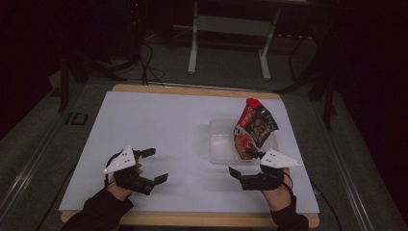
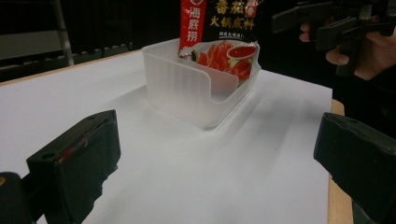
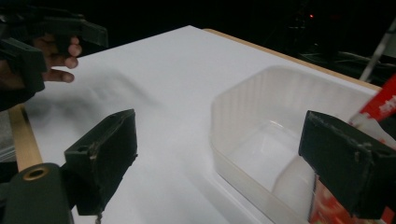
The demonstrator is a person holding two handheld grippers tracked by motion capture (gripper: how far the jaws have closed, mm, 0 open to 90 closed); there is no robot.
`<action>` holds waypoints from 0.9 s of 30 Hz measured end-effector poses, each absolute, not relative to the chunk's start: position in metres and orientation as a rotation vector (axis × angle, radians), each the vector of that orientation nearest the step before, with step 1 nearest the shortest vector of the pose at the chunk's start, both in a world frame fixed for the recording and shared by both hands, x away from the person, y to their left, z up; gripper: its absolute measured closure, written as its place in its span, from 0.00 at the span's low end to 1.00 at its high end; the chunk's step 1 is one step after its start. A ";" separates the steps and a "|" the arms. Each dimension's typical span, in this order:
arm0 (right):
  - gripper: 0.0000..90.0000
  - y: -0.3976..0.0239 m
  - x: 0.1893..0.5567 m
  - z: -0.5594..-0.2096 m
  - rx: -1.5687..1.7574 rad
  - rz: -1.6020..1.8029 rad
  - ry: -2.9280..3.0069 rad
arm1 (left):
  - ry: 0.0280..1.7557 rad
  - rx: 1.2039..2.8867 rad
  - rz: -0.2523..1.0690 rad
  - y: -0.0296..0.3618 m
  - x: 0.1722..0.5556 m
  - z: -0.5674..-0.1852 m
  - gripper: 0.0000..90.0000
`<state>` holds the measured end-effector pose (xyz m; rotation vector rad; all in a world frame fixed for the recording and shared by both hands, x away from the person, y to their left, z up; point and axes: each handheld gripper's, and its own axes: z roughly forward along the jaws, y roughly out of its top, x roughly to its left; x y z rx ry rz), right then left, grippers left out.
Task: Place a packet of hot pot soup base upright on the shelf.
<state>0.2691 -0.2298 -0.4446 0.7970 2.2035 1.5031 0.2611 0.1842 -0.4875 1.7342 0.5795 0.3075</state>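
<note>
A red and black sauce packet (image 1: 255,127) stood tilted in a clear plastic tub (image 1: 219,144) on the right half of the white table (image 1: 159,125), leaning against the tub's right end with its top sticking well above the rim. The rest of the tub held nothing. The right hand-held gripper (image 1: 243,166) rested at the near edge of the tub, its jaws spread wide and gripping nothing; one jaw lay just by the foot of the packet, though whether it touched the packet could not be told. In the right gripper view the tub (image 3: 280,135) sat between the two open jaws, with the red edge of the packet (image 3: 380,105) rising beside the right one. The left hand-held gripper (image 1: 154,166) lay low over the table's near left part, well apart from the tub, its jaws also wide open and empty. In the left gripper view the tub (image 2: 187,86) stood ahead with the packet (image 2: 219,28) upright inside it.
</note>
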 end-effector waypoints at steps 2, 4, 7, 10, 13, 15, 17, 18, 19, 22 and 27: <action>0.13 -0.233 0.268 -0.447 0.810 1.507 2.204 | 0.577 1.738 0.307 0.184 0.261 -0.488 0.01; 0.13 -0.236 0.267 -0.449 0.814 1.486 2.200 | 0.576 1.736 0.302 0.183 0.261 -0.488 0.01; 0.13 -0.240 0.266 -0.451 0.828 1.482 2.194 | 0.572 1.738 0.300 0.183 0.260 -0.488 0.01; 0.13 -0.244 0.264 -0.453 0.832 1.479 2.193 | 0.567 1.742 0.303 0.183 0.260 -0.488 0.01; 0.13 -0.248 0.262 -0.456 0.848 1.469 2.189 | 0.562 1.745 0.304 0.182 0.260 -0.488 0.01; 0.13 -0.250 0.261 -0.457 0.851 1.461 2.186 | 0.560 1.745 0.303 0.182 0.259 -0.488 0.01; 0.13 -0.252 0.261 -0.458 0.858 1.458 2.186 | 0.561 1.744 0.301 0.183 0.259 -0.488 0.01; 0.13 -0.253 0.260 -0.458 0.859 1.454 2.183 | 0.559 1.743 0.299 0.183 0.260 -0.488 0.01; 0.13 -0.254 0.259 -0.459 0.862 1.453 2.182 | 0.559 1.743 0.299 0.183 0.260 -0.488 0.01; 0.13 -0.258 0.258 -0.461 0.869 1.444 2.178 | 0.560 1.746 0.299 0.183 0.260 -0.489 0.01; 0.13 -0.262 0.256 -0.463 0.879 1.447 2.169 | 0.556 1.751 0.296 0.182 0.259 -0.489 0.01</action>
